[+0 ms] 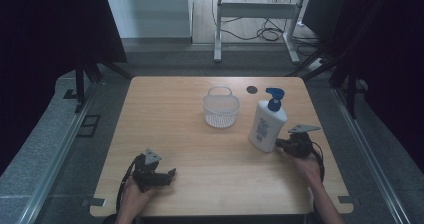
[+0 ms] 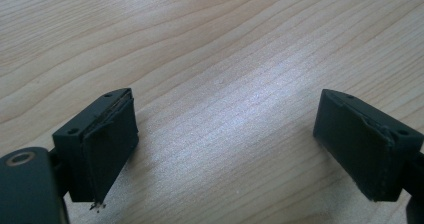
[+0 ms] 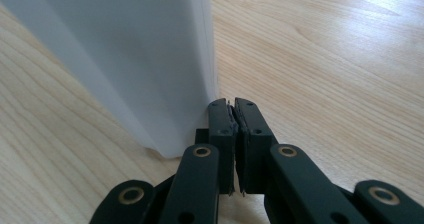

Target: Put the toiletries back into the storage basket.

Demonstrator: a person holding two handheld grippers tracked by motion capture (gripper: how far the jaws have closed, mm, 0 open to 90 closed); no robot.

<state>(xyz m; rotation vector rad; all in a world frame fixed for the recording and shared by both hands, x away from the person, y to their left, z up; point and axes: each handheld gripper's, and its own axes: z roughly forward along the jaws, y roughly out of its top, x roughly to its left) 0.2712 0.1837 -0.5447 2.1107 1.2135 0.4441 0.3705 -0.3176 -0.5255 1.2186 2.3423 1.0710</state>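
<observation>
We kept the right tool (image 3: 234,106) clenched on nothing, its tip against the base of the upright lotion bottle (image 1: 267,124) on the table (image 1: 175,129), probably to nudge it toward the basket (image 1: 221,111). The left tool (image 2: 225,139) rested released, well apart.

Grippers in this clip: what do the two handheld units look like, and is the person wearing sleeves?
Both are black two-jaw tools. The left gripper and right gripper each carry a grey three-cornered plate on top and trail a black cable. Close up, the jaws end in flat rectangular black pads on linkage arms with brass-coloured pivot rings. The forearms show no sleeves.
</observation>
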